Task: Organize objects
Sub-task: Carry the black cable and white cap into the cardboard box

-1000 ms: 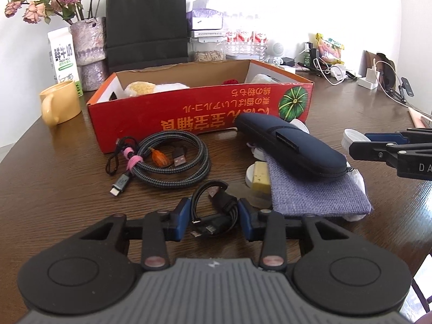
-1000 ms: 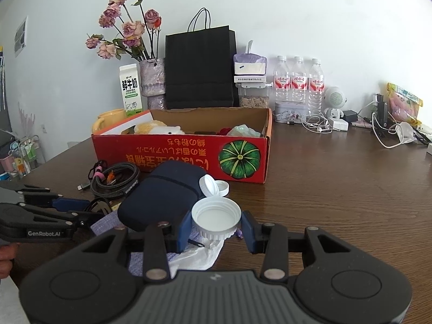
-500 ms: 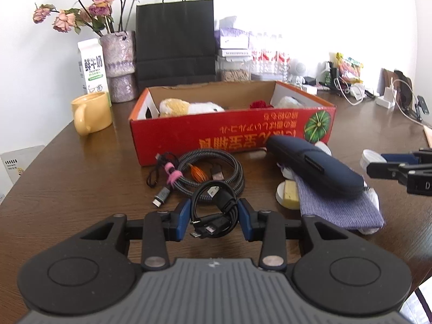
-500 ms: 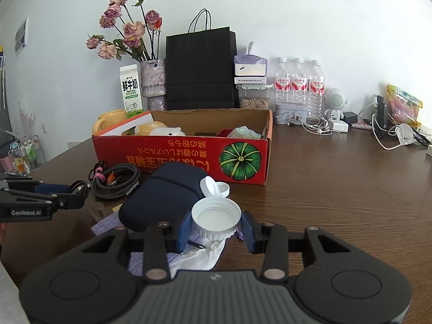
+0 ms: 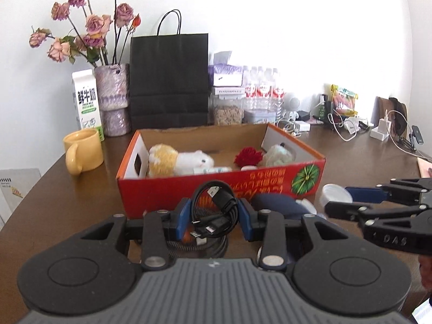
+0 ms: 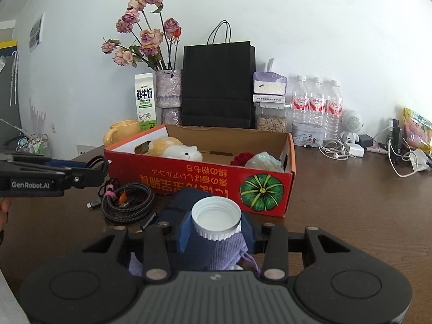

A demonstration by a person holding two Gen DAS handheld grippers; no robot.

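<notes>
Two low wrist views, shared red box (image 5: 216, 186)

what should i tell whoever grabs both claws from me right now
Left claw: shut on the coiled black cable, held off the table in front of the red box.
Right claw: shut on the white lid, also held up near the box front.
Already in the box: a plush toy, a red pom-pom and a pale wad.
Left on the table: the braided cable, the navy case and the purple pouch.
Next, probably: drop cable and lid into the box, then fetch the rest.
</notes>
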